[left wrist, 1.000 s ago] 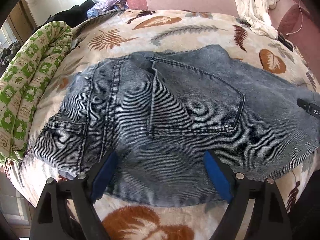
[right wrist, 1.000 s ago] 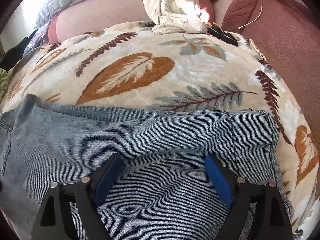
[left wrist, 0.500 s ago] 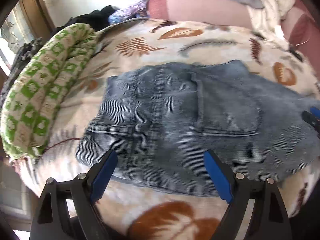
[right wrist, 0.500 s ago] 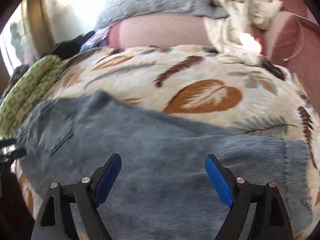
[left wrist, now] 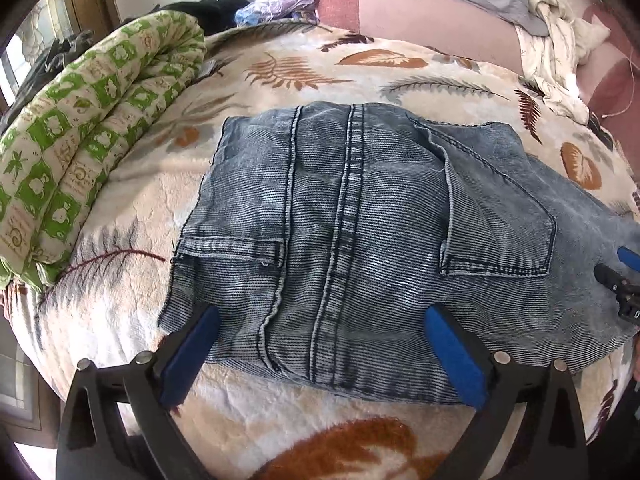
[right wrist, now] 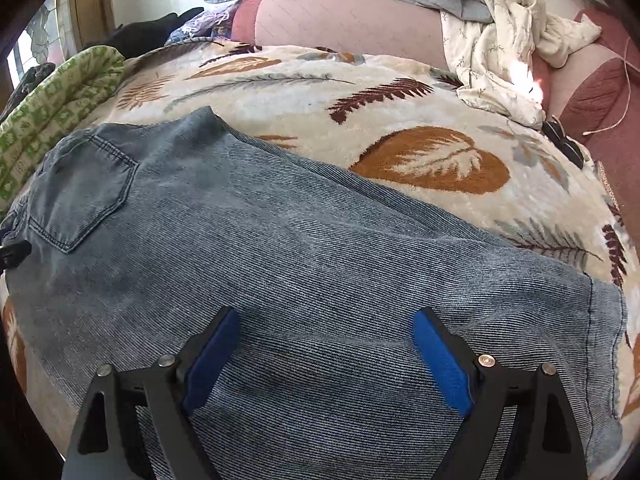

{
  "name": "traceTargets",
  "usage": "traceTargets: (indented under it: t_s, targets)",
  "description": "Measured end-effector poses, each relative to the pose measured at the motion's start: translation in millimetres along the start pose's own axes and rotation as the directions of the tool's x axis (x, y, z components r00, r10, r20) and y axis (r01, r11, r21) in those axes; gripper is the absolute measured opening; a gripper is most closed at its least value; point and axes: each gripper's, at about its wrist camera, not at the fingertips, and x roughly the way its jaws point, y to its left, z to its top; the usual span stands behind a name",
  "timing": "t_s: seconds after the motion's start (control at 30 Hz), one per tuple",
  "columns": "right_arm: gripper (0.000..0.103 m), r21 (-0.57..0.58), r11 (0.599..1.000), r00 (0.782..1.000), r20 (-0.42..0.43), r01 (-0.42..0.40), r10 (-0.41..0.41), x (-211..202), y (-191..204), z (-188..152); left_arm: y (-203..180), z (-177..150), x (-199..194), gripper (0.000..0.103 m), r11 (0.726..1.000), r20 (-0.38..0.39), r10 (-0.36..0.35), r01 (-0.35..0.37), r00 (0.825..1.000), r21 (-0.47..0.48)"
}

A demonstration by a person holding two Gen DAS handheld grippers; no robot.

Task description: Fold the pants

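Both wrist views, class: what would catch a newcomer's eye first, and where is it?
The faded blue jeans lie flat across the leaf-print blanket, back pocket up. A green-patterned rolled quilt lies at the blanket's left edge. The open left gripper and right gripper hover over the denim.

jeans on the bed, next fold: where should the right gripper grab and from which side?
Probably the hem end of the jeans, at the stitched cuff. Come from that open end, sliding one finger beneath: it lies flat on the leaf blanket, edge exposed. Right gripper is open above the leg.
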Motion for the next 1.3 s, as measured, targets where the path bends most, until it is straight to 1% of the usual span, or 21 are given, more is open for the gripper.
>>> traceTargets:
  t_s: [0.23,0.37,0.6,0.97,1.13,1.3]
  targets:
    - [0.094,0.021,1.000,1.000,-0.014,-0.011,0.011,4,-2,2,3,-4,1,0.103,1.000,0.034,-0.021,0.021,0.999,0.002]
    - [0.096,0.014,1.000,1.000,-0.004,0.004,-0.004,6,0,2,3,-5,1,0.103,1.000,0.045,-0.021,0.021,0.999,0.005]
    - [0.096,0.017,1.000,1.000,0.005,0.001,-0.001,5,-1,0,4,-9,0,0.103,1.000,0.073,-0.029,0.030,0.997,-0.004]
    - [0.097,0.011,1.000,1.000,0.009,0.004,-0.004,0,1,-5,7,-11,-1,0.103,0.999,0.084,-0.040,0.041,0.996,-0.010]
    - [0.098,0.014,1.000,1.000,-0.003,0.008,-0.008,1,1,-3,5,-10,-3,0.103,1.000,0.078,-0.024,0.024,0.997,-0.009]
    - [0.099,0.023,1.000,1.000,-0.016,0.020,-0.019,1,2,-1,2,-7,-7,0.103,0.999,0.050,0.014,-0.012,0.999,-0.038]
